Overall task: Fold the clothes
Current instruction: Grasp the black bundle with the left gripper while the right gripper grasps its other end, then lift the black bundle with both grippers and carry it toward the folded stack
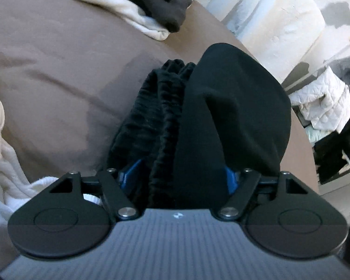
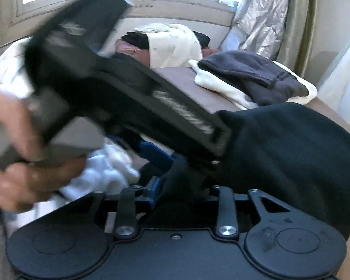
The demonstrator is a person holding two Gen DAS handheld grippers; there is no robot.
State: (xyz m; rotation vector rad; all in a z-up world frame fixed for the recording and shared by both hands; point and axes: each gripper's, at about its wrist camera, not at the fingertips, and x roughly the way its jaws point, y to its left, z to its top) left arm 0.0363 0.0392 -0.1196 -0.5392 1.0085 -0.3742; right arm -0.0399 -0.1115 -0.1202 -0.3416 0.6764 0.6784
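1. The left gripper [image 1: 182,175] has a black garment [image 1: 221,116] bunched between its blue fingers [image 1: 130,172]; the cloth fills the gap and drapes over the right-side finger, so the fingers are pinching the garment.
2. The garment's gathered, ribbed band [image 1: 161,121] runs forward from the left gripper, with smooth black cloth humped up beside it.
3. The garment hangs over a brown bed sheet [image 1: 58,58]; beyond the garment on that sheet lies a folded stack, a dark grey piece [image 1: 156,2] on top of a white one [image 1: 137,18].
4. White fabric [image 1: 9,168] is heaped to the left of the garment.
5. In the right wrist view, the right gripper [image 2: 175,189] sits just under the left gripper's body [image 2: 128,98], which crosses the view blurred, held by the person's left hand [image 2: 23,140].
6. The black garment [image 2: 291,151] falls across the right gripper; one blue finger [image 2: 155,187] shows, the other is covered, so whether its fingers are closed on the cloth cannot be told.
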